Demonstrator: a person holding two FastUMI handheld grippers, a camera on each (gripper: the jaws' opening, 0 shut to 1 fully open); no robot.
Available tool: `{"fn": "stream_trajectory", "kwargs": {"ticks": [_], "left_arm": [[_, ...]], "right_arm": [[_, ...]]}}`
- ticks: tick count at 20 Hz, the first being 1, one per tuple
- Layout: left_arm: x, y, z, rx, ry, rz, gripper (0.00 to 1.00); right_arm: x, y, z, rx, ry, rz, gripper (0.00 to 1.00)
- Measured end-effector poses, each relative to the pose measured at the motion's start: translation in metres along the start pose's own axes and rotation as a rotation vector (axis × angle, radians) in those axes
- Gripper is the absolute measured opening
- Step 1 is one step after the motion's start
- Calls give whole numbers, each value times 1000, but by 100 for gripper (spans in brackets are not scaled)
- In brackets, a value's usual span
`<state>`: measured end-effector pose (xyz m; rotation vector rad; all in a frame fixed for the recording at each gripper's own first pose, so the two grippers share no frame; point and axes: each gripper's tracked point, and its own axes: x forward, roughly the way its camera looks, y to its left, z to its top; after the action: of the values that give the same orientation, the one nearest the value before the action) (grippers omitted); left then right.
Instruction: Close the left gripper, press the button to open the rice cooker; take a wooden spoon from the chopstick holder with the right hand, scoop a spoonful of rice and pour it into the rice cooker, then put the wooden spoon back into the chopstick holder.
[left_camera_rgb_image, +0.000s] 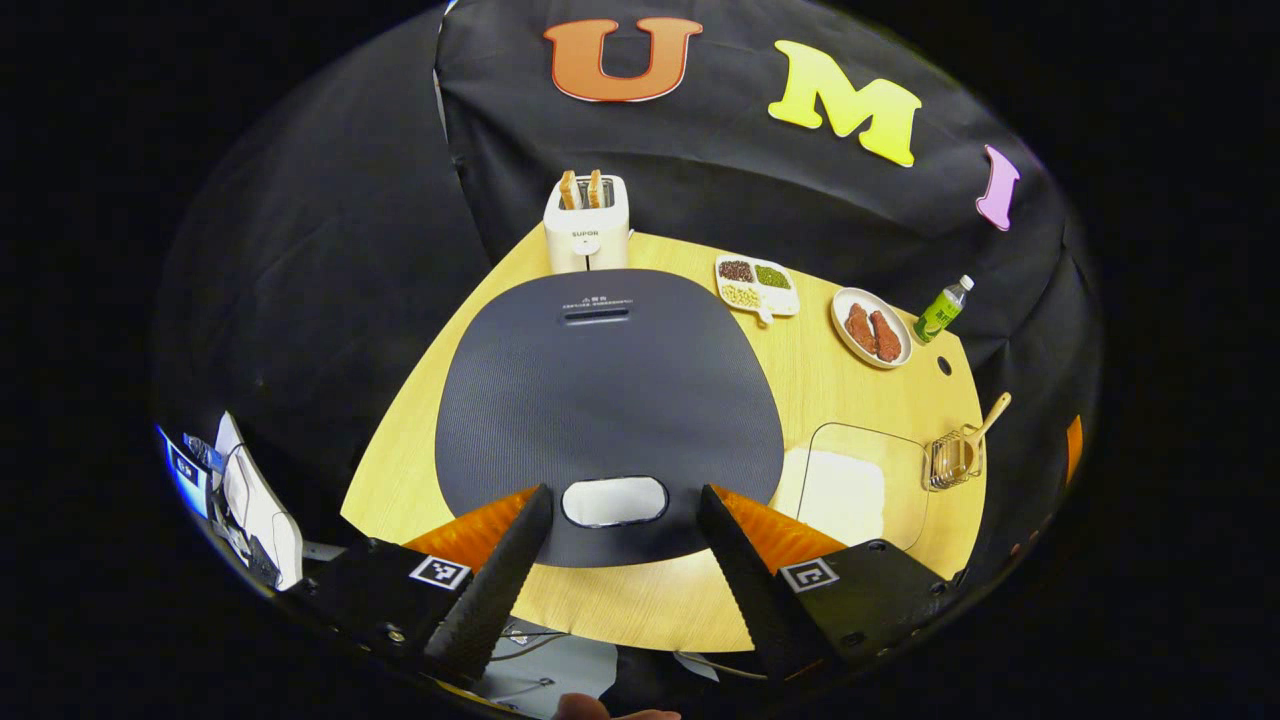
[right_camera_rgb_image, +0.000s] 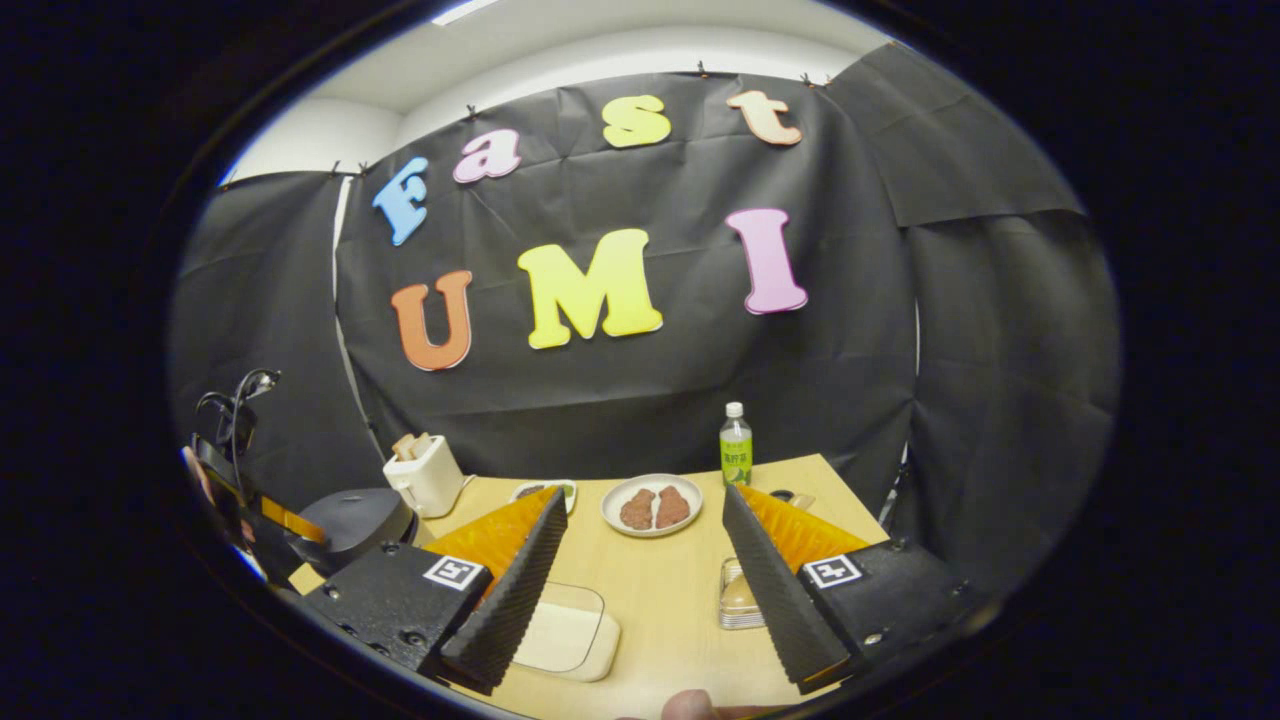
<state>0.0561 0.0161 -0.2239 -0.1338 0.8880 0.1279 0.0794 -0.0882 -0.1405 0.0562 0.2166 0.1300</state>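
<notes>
Hovering over the cooker (left_camera_rgb_image: 610, 400), the left gripper (left_camera_rgb_image: 622, 545) has its jaws spread wide, nothing between them. The pale button (left_camera_rgb_image: 614, 501) at the lid's near edge sits right in the gap between the jaws. My reading: the hand is lined up for the press, but the jaws need to come together first, as the task asks, so a closed tip meets the button. Lid is down.

Right gripper (right_camera_rgb_image: 640, 585) waits low over the surface (right_camera_rgb_image: 660, 640), jaws also apart and empty. Likely parked until the lid opens.

Spoon (left_camera_rgb_image: 988, 418) stands in the wire holder (left_camera_rgb_image: 952, 460), handle leaning up and away. In the left gripper view this is well off past the right-hand jaw. In the right gripper view the holder (right_camera_rgb_image: 738, 600) is just inside the right-hand jaw, partly hidden by it; close for the pick.

Containers:
- Clear box (left_camera_rgb_image: 858, 482), between cooker and holder, holding white rice. In the right gripper view it lies by the left-hand jaw.
- Plate (right_camera_rgb_image: 652, 505) ahead between the right jaws, two brown pieces on it.
- Tray (left_camera_rgb_image: 757, 284) beyond the cooker, three sections of dark, green and pale grains or beans.
- Toaster (left_camera_rgb_image: 587, 222) behind the cooker, two slices standing up in the slots.
- Bottle (right_camera_rgb_image: 736, 445) at the far edge, capped.
</notes>
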Motion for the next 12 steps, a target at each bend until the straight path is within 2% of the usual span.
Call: {"fn": "stream_trajectory", "kwargs": {"ticks": [3, 6, 7, 12], "left_arm": [[6, 0, -10, -22, 29, 6, 97], [6, 2, -11, -28, 22, 31, 100], [8, 3, -11, -30, 15, 44, 97], [12, 3, -15, -49, -5, 58, 98]], "right_arm": [[10, 9, 4, -21, -10, 30, 100], [19, 18, 8, -44, -21, 59, 100], [21, 21, 10, -49, -26, 68, 100], [25, 34, 3, -72, -17, 113, 100]]}}
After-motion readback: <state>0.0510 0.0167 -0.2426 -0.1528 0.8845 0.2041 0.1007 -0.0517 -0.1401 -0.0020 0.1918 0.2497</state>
